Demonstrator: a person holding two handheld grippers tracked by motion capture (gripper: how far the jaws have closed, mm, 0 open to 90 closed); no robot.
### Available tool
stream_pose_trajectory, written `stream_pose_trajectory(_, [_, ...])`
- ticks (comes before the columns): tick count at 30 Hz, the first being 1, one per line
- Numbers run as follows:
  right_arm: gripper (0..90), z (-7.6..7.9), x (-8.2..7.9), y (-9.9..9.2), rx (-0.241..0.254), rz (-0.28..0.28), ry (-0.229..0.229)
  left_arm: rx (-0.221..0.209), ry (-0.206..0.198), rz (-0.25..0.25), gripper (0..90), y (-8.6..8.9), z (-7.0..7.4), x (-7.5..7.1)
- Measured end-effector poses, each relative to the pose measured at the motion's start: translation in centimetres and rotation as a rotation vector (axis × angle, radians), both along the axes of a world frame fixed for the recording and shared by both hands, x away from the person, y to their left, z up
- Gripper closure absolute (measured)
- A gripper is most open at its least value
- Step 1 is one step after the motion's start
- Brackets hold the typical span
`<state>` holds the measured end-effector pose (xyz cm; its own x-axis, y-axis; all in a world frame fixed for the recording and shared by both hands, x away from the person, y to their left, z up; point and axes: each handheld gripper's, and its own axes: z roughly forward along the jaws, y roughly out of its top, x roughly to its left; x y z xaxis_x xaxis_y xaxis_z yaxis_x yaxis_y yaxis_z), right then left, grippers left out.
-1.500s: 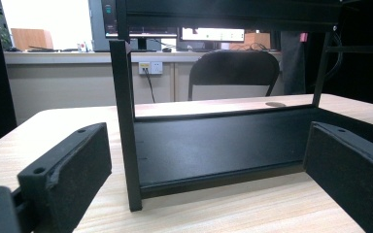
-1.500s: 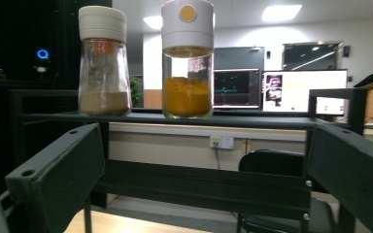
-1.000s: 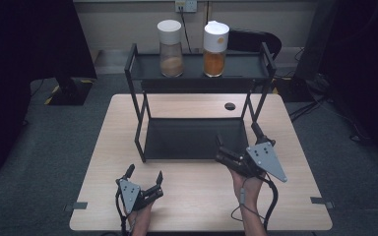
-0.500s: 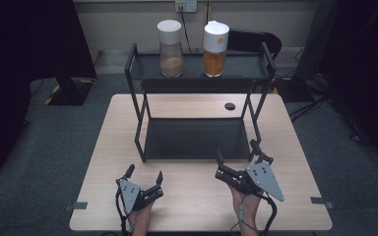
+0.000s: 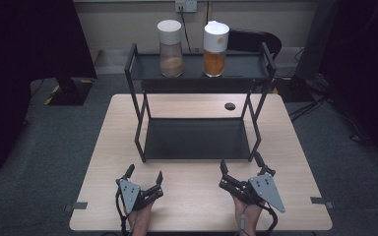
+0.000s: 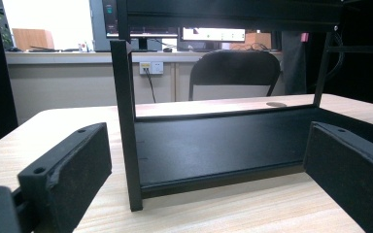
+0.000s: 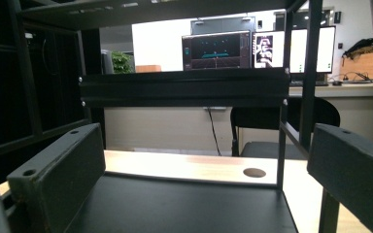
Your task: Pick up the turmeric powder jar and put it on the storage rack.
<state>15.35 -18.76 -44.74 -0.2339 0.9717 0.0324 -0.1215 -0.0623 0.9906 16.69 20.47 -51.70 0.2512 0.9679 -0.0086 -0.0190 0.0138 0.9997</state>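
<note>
Both grippers rest low at the bottom of the high view, on the near edge of the table (image 5: 295, 147), one on either side of the middle, and each is held by a hand coming up from the bottom edge. The left gripper (image 5: 143, 176) has its jaws spread wide with nothing between them; in the left gripper view the two black pads frame the rack's near left post (image 6: 126, 121) and the bottom shelf (image 6: 213, 141) beyond it. The right gripper (image 5: 242, 166) is likewise spread and empty, and in the right gripper view its jaws point straight into the rack (image 7: 184, 90), over the dark lower shelf. This looks like a ready stance: jaws parted so that either tool could close on something without a further step, and both aimed at the rack because the things to handle are there. The rack (image 5: 133, 98) stands in the centre of the high view, and on its top shelf, toward the upper middle of the frame, stand two jars side by side but apart: the left jar (image 5: 171, 49) with pale brown contents and a white lid, and the right jar (image 5: 215, 49) with orange contents and a white cap. Both are upright and well apart from the grippers, so a long reach forward and up would be needed.
</note>
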Motion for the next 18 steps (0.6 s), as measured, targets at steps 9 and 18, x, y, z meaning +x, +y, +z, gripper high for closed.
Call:
stream_pose_trajectory(9, [0.0,-1.5,-0.2,0.0,-0.052,0.018,0.027,0.0,0.0,0.0,2.9,0.0,0.0,0.0])
stream_pose_trajectory(18, [0.0,-3.2,-0.5,0.3,-0.044,0.009,0.05,0.0,0.0,0.0,2.9,0.0,0.0,0.0])
